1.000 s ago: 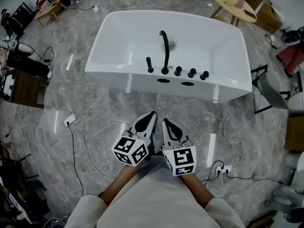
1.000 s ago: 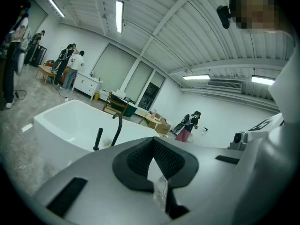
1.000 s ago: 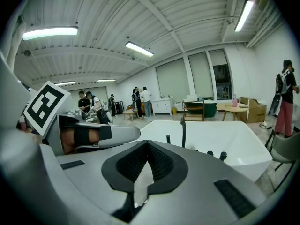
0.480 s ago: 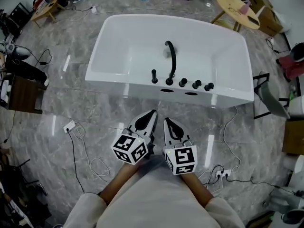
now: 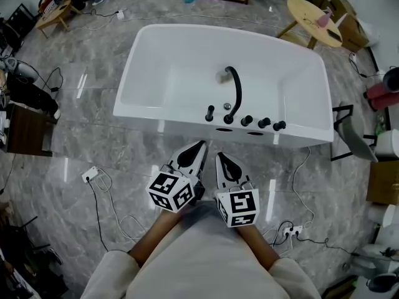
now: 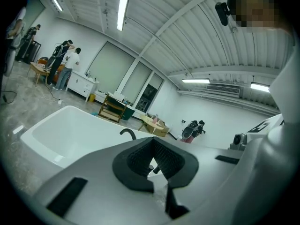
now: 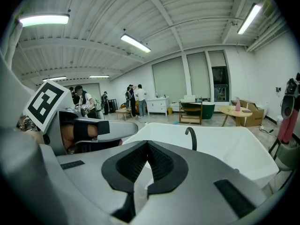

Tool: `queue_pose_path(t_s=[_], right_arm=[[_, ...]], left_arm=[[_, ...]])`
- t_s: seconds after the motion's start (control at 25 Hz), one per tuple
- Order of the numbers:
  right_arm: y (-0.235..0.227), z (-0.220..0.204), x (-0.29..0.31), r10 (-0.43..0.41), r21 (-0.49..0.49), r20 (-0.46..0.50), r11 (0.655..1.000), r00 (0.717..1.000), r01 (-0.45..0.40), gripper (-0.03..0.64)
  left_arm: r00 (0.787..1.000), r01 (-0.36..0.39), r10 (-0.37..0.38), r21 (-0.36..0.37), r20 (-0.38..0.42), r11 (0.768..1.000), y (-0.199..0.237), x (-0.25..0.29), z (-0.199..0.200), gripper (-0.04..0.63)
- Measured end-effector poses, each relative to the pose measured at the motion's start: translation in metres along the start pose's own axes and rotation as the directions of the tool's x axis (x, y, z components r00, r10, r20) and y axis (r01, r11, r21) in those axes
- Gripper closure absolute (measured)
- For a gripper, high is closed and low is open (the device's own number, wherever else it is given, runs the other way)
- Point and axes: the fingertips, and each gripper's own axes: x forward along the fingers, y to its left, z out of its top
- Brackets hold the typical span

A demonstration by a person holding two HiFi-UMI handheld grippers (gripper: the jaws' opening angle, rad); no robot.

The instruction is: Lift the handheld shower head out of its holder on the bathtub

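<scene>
Though the left tool [image 5: 199,146] is closed, shower head [image 5: 210,113] stands well ahead.

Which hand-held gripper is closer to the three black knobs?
Right. The right hand-held gripper is short of the knobs, slightly left; the left hand-held gripper is farther left.

The bathtub [image 5: 181,55] is smooth, glossy white, with streaks of light on its rim. Its curved spout [image 5: 235,89] and the handheld shower head [image 5: 210,113] on the near rim look like black metal with a dull sheen. The floor [image 5: 81,142] is polished grey marbled stone that mirrors the ceiling lights. The left tongs [image 5: 198,147] and right tongs [image 5: 219,158] have matt grey plastic shells, and their pads [image 7: 131,161] are black and finely ribbed. The round tabletop [image 5: 308,11] at far right is pale wood. The sleeves [image 5: 112,276] are pale cloth.
</scene>
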Motion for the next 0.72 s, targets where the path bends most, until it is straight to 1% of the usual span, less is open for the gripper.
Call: queue_pose_path(t_s=[0.2, 0.4, 0.56, 0.72], right_arm=[[0.013, 0.012, 0.030, -0.016, -0.005, -0.001, 1.000, 1.000, 0.016, 0.603], [0.023, 0.017, 0.051, -0.052, -0.009, -0.010, 0.999, 0.999, 0.051, 0.603], [0.030, 0.018, 0.057, -0.078, -0.021, -0.017, 0.997, 0.997, 0.078, 0.601], [0.029, 0.016, 0.055, -0.101, -0.018, -0.024, 0.995, 0.995, 0.101, 0.601]], left_arm=[[0.999, 0.035, -0.035, 0.005, -0.013, 0.999, 0.025, 0.002, 0.014, 0.589], [0.998, 0.062, -0.062, 0.006, -0.011, 0.998, 0.046, 0.000, 0.024, 0.589], [0.997, 0.076, -0.076, 0.006, -0.012, 0.997, 0.058, -0.003, 0.023, 0.589], [0.996, 0.092, -0.092, -0.003, -0.007, 0.996, 0.060, -0.003, 0.020, 0.589]])
